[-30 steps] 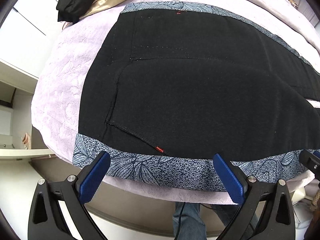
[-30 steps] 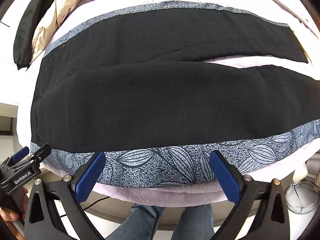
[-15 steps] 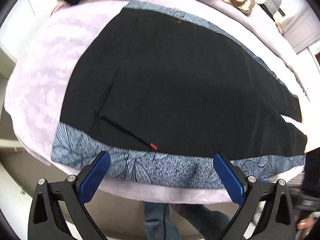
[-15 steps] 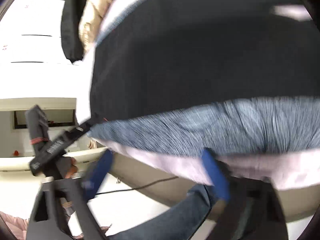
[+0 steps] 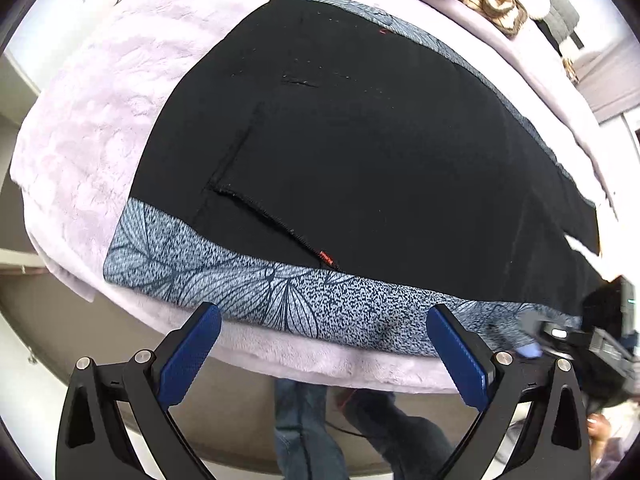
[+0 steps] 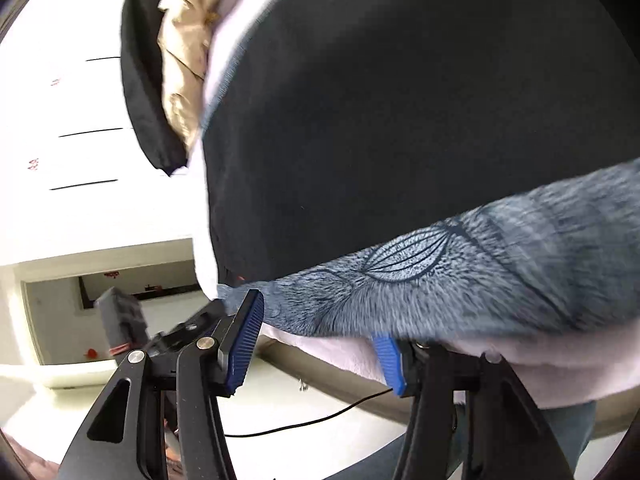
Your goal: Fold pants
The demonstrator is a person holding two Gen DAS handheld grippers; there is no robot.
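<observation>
Ideally, the half-closed, closing right gripper pinches the pants by the patterned side band while the left gripper waits wide open, empty.

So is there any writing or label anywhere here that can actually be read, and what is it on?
No text here can be read.
Small red tag at the pocket seam of the black pants: print too small to read.
Red marks on the white cabinet doors: too blurred to read.
Red label on the grey box in the background: blurred, unreadable.
</observation>
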